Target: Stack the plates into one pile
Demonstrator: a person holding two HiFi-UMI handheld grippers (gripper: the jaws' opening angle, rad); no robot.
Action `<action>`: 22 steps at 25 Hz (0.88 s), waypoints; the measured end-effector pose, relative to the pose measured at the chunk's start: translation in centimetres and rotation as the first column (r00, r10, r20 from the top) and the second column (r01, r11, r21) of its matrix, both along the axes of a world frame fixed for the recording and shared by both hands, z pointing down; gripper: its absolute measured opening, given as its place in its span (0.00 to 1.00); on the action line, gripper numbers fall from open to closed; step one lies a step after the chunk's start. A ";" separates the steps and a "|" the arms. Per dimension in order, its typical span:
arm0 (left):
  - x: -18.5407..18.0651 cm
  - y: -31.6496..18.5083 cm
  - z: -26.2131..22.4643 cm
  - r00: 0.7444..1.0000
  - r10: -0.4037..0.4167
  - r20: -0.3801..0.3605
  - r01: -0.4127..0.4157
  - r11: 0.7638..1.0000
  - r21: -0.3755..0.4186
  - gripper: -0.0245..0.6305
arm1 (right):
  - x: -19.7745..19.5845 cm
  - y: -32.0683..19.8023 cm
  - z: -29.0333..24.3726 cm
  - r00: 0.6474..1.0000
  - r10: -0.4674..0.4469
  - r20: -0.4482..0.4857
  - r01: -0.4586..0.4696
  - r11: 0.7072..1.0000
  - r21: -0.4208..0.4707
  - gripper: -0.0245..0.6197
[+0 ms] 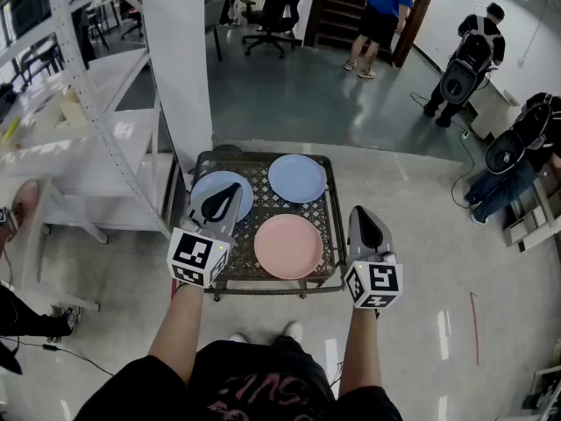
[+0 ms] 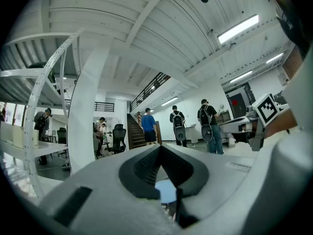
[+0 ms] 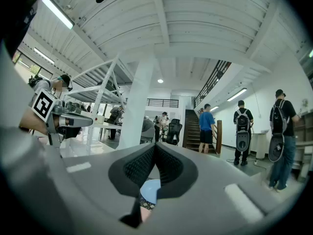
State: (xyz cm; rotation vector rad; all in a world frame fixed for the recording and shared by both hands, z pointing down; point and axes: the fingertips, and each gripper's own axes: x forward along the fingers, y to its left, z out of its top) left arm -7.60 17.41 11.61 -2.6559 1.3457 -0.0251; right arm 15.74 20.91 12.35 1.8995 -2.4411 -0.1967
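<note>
- The left hand-held gripper (image 1: 233, 189) is hanging over the left blue plate (image 1: 246, 202), its jaws pressing together on nothing.
- The right hand-held gripper (image 1: 361, 211) is hanging just beside the mesh tabletop (image 1: 259, 207), at its right edge, its jaws likewise closed and empty.
- A second blue plate (image 1: 297, 178) and a pink plate (image 1: 288, 246) are lying separately on the tabletop, unstacked.

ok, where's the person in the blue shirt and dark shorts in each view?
Head view: person in the blue shirt and dark shorts at top, right of centre.
Left gripper view: near centre, slightly left.
Right gripper view: right of centre, mid-height.
Shared landmark: dark staircase right beside them.
</note>
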 end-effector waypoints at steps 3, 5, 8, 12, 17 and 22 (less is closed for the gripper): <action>-0.2 0.1 0.0 1.000 0.006 0.001 -0.006 1.000 -0.003 0.03 | -0.5 -0.1 -0.2 1.000 -0.001 -0.002 0.001 1.000 0.000 0.05; -0.3 0.2 0.0 1.000 0.009 -0.003 -0.009 1.000 -0.004 0.03 | -0.5 -0.1 -0.2 1.000 0.001 -0.002 -0.001 1.000 0.001 0.05; -0.5 0.3 0.1 1.000 0.013 -0.003 -0.013 1.000 -0.003 0.03 | -0.7 -0.1 -0.2 1.000 0.007 0.000 -0.007 1.000 0.001 0.05; -0.8 0.2 0.4 1.000 0.017 -0.011 -0.017 1.000 -0.010 0.03 | -1.0 -0.2 -0.2 1.000 0.014 -0.001 -0.014 1.000 0.009 0.05; -0.6 0.4 1.3 1.000 0.027 -0.005 -0.027 0.999 -0.026 0.03 | -1.3 0.2 0.4 1.000 0.005 0.005 -0.005 1.000 0.002 0.05; -0.4 0.2 3.5 1.000 0.027 -0.012 -0.028 0.997 -0.076 0.03 | -0.4 0.1 2.6 0.999 0.028 0.022 -0.027 0.998 -0.052 0.05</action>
